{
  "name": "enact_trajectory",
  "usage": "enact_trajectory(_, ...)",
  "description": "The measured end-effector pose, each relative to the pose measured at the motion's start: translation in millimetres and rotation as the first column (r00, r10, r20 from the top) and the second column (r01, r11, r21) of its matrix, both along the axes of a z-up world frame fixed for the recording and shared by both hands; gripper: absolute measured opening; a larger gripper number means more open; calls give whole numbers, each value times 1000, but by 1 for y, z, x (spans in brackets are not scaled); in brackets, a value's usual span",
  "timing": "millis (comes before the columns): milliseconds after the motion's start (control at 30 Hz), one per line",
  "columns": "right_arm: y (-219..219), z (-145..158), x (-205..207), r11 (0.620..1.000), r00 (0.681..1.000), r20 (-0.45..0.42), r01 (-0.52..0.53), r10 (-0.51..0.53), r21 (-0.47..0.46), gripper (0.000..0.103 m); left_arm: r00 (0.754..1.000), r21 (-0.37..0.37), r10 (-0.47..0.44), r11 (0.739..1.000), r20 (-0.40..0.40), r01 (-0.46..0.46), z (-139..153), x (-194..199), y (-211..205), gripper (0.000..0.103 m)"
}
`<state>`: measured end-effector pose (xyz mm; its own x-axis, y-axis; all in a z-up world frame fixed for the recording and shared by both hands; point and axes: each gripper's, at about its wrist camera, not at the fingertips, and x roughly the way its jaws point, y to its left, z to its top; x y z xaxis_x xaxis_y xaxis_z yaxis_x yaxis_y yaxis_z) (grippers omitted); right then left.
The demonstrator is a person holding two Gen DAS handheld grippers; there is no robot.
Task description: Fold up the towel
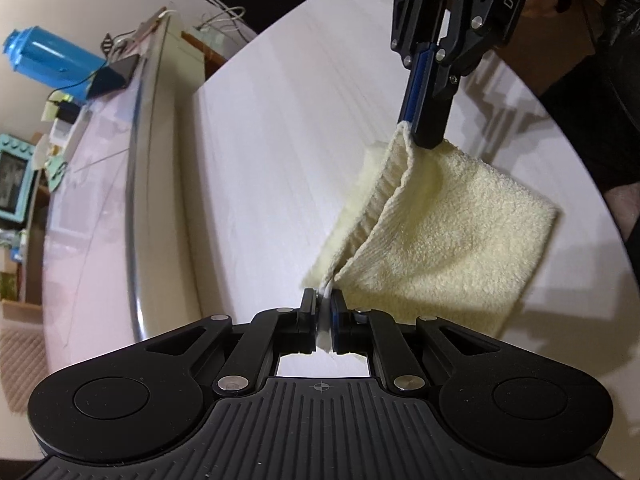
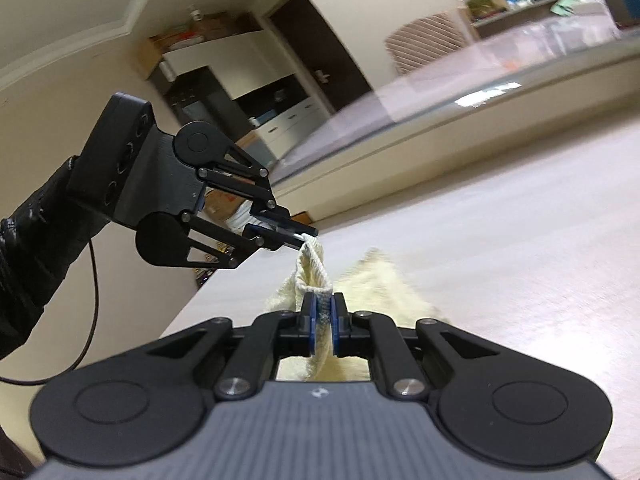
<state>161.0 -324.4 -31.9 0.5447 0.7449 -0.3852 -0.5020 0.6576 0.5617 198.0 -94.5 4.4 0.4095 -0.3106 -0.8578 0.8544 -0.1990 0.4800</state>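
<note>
Pale yellow towel (image 1: 440, 240) centre-right of frame, lifted off white desk (image 1: 260, 160); left gripper (image 1: 324, 312) and right gripper (image 1: 428, 136) fingers both clamped on hem corners, rest drooping, fold looks midway, laying down left

A pale, whitish wood-grain table (image 1: 280, 152) fills the middle of the left wrist view, its far edge curving toward the upper left. A cream-yellow towel (image 1: 448, 240) lies partly on it at centre right, one edge lifted. In the right wrist view the tabletop (image 2: 520, 240) spans the right half.
</note>
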Motion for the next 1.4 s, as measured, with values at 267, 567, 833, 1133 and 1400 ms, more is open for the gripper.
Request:
enact_trajectory(267, -10, -20, 18, 998, 996, -64, 60, -61, -5, 8, 999, 7, -14, 1000, -30, 14, -19, 29, -31, 10)
enact_trajectory(567, -8, -28, 11, 994, 994, -67, 77, -83, -80, 16, 998, -8, 30, 1000, -47, -31, -30, 34, -33, 17)
enact_trajectory(833, -12, -15, -10, 983, 989, 9, 147, -147, -110, 25, 982, -115, 180, 976, -63, -186, -17, 47, -18, 53)
enact_trajectory(1133, 24, -6, -15, 977, 994, 108, 15, 8, -212, 17, 888, -286, 403, 844, -223, -454, -3, 58, 8, 53)
enact_trajectory(1400, 27, -15, -9, 969, 999, 52, 24, -11, -248, 12, 849, -316, 455, 791, -269, -524, -17, 65, 15, 57)
